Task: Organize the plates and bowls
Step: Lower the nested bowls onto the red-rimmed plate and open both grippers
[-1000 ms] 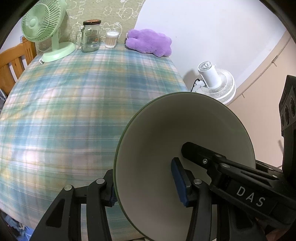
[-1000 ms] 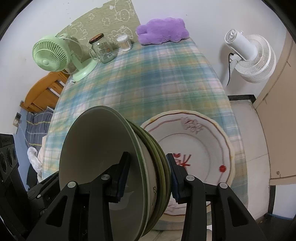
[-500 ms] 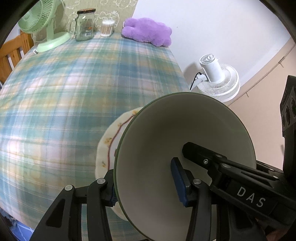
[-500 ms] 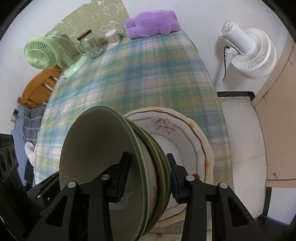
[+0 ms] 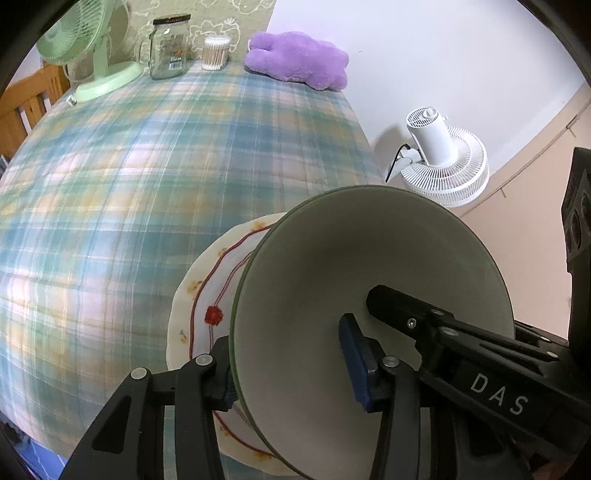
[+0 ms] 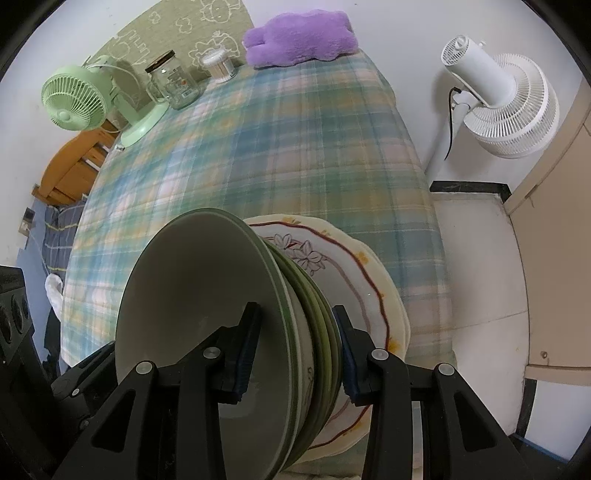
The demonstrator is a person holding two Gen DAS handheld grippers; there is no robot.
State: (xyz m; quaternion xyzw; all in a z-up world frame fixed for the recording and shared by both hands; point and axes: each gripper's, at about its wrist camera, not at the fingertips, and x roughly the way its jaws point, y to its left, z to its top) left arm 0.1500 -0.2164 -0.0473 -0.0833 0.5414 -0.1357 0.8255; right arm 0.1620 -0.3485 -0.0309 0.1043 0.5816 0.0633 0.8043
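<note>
Both grippers clenched on bowl stack (image 6: 229, 332): left gripper (image 5: 291, 373) and right gripper (image 6: 297, 354) at opposite rims, lower centre of both frames, tilted above flowered plate (image 6: 354, 273) near surface (image 5: 147, 177) edge. Risk: uneven grip, nested bowls slide out.

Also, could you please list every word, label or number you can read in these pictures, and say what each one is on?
"DAS": white letters on the black body of the right gripper, seen in the left wrist view.
Label on the glass jar: printed, with some orange, but too small and blurred to read.
Writing in the pattern on the green wall cloth: a few outlined letters beside cartoon figures, not legible.
Nothing else carries readable text.
</note>
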